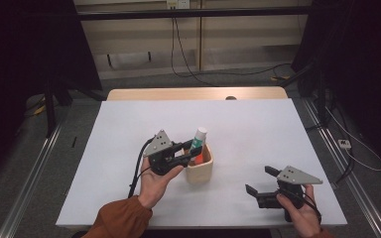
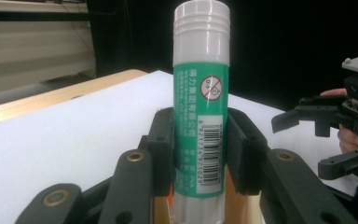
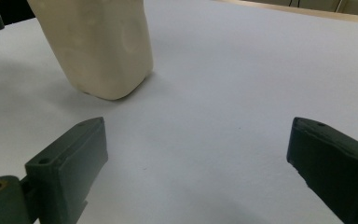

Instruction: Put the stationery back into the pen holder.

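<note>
I have the left gripper (image 1: 192,151) clamped on the glue stick (image 1: 198,139) — its two black jaws press the green label from both sides, as the left gripper view makes plain, with the white ribbed cap (image 2: 201,21) standing clear above them. The stick is upright, its lower end down inside the small wooden box (image 1: 201,166), which sits near the middle of the table (image 1: 129,124), a little toward my edge. Something orange (image 1: 197,158) shows in the box beside the stick; I cannot tell what it is. My left hand (image 1: 155,186) carries that gripper in from the near edge, brown sleeve (image 1: 121,220) at the bottom. The right gripper (image 1: 259,181) is well apart from the box, close to the near right corner — its jaws stand wide with nothing between them, just bare white tabletop beneath, and the box's pale side (image 3: 98,42) lies ahead of it.
</note>
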